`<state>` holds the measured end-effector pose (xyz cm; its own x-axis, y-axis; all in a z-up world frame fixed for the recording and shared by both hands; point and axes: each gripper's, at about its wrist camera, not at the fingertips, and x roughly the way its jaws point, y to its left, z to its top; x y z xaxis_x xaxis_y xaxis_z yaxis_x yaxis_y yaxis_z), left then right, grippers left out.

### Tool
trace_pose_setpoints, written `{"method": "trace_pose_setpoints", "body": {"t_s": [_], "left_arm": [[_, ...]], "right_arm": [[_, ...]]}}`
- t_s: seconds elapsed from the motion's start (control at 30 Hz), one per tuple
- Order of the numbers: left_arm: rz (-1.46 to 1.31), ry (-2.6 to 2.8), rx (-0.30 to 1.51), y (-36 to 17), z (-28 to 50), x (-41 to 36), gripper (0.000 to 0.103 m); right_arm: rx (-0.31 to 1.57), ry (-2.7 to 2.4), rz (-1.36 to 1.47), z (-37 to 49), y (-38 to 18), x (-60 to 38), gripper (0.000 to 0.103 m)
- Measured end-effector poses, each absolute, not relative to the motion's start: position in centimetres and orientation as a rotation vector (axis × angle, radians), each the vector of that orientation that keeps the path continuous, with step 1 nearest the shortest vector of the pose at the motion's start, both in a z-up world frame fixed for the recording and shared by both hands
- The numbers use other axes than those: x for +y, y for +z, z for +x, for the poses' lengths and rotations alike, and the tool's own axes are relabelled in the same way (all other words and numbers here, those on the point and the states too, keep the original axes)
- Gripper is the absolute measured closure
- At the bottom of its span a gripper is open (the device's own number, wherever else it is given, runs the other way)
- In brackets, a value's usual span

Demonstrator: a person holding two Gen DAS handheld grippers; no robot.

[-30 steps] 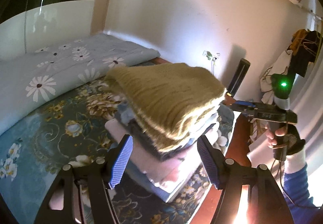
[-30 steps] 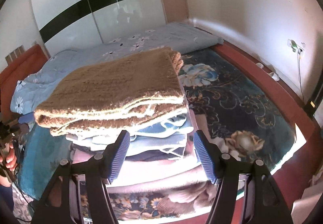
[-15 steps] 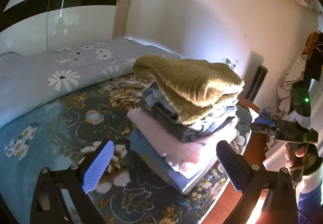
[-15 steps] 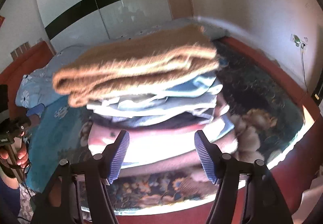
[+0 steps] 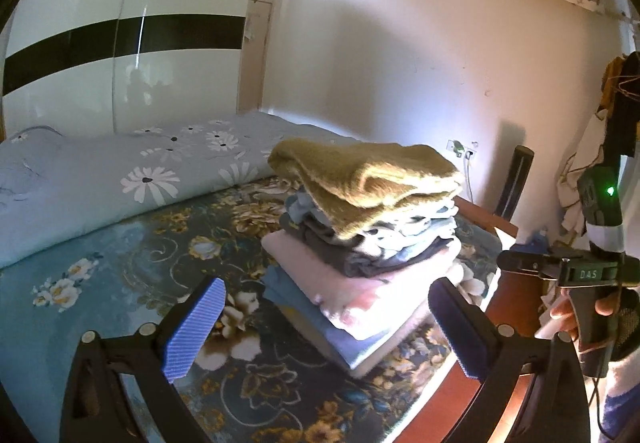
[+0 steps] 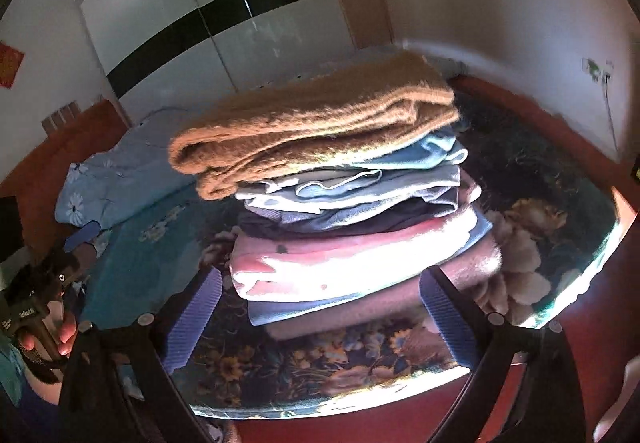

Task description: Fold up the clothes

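We see a tall stack of folded clothes [image 5: 360, 243] resting near the corner of a bed covered by a dark teal floral bedspread [image 5: 132, 255]. A fuzzy mustard-brown knitted sweater [image 5: 368, 175] lies on top; under it sit pale blue and grey garments, then a pink folded piece, with a blue one at the bottom. Behind the stack a light blue daisy-print quilt [image 5: 140, 171] lies along the wall side of the bed.

Our left gripper [image 5: 328, 327] has its blue ribbed pads spread wide, having just opened, and nothing sits between them; the stack stands beyond its fingertips, untouched. Our right gripper [image 6: 320, 323] has also just been opening, its jaws now wide apart and clear of the cloth, with the stack's lower layers showing in the gap ahead of them. In the left wrist view, a hand [image 5: 592, 315] holds the right gripper's handle beside the bed's reddish wooden edge [image 5: 480, 217].
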<state>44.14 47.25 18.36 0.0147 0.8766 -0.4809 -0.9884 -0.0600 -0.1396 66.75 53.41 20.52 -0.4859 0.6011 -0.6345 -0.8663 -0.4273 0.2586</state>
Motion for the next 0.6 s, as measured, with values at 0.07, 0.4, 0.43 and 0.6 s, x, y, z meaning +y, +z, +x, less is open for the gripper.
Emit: {"method": "trace_pose_setpoints", "body": {"t_s": [0.07, 0.4, 0.43, 0.6], "left_arm": [[-0.499, 1.565, 0.28, 18.2, 44.8, 46.6, 0.0], [-0.418, 1.623, 0.288, 18.3, 46.9, 44.0, 0.0], [-0.419, 1.625, 0.287, 18.2, 46.9, 43.9, 0.0], [-0.44, 1.631, 0.287, 17.9, 46.9, 43.6, 0.0]], "right_arm": [[0.678, 2.003, -0.602, 66.2, 20.8, 52.7, 0.003], [0.597, 2.021, -0.698, 64.0, 20.8, 50.3, 0.003], [0.583, 2.019, -0.706, 63.7, 20.8, 50.0, 0.003], [0.563, 2.034, -0.726, 62.9, 20.8, 49.5, 0.003]]}}
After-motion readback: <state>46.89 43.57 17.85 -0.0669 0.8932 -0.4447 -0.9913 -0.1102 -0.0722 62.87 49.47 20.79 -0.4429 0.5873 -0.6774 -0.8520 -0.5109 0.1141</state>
